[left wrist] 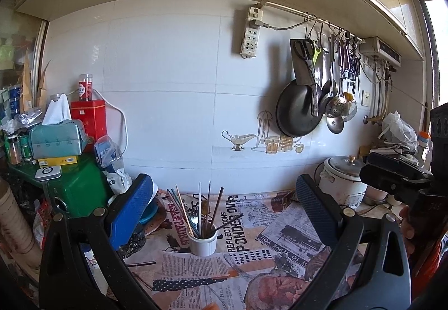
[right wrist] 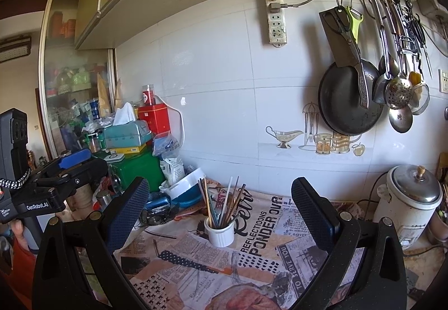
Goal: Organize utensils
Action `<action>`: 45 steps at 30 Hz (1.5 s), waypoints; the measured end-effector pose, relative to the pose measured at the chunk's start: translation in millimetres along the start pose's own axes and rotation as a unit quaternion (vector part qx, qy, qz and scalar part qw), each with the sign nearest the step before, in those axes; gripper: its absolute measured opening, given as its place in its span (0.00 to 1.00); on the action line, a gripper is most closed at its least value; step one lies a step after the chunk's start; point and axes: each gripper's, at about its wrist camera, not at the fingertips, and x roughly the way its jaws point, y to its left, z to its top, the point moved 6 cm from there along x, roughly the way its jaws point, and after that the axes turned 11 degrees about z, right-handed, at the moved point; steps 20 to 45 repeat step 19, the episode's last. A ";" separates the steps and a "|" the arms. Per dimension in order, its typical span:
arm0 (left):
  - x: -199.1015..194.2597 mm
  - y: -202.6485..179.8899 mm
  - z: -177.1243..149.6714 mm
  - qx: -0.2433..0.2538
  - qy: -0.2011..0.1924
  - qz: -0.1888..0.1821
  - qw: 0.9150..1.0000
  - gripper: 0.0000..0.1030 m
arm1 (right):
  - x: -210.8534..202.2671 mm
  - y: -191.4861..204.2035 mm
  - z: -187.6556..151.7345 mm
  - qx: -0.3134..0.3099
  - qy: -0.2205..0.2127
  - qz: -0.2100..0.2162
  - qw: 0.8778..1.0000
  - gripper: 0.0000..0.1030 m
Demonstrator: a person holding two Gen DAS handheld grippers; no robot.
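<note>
1. White, a small ceramic cup (left wrist: 202,241) stands upright on the newspaper-print cloth (left wrist: 252,229), crammed with chopsticks (left wrist: 196,206) and what may be a fork.
2. The left gripper (left wrist: 221,215) is held above the cloth, its fingers spread wide apart, empty.
3. The right gripper (right wrist: 219,212) is likewise agape, holding nothing.
4. A rice cooker (right wrist: 411,198) sits off right; a black pan (right wrist: 350,103) hangs on the tiles.

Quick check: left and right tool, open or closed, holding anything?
Left tool: open, blue-padded fingers spread wide, holding nothing.
Right tool: open, fingers spread wide, holding nothing.
</note>
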 end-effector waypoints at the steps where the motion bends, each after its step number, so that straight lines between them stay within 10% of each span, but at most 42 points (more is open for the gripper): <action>1: 0.4 0.0 0.1 0.000 0.000 -0.001 1.000 0.99 | -0.2 -0.2 0.2 0.001 -0.001 -0.001 1.000 0.98; 45: 15.2 -1.7 -0.6 0.007 -0.003 -0.014 1.000 0.99 | -0.2 -7.0 2.2 0.008 -0.013 -0.020 1.000 0.98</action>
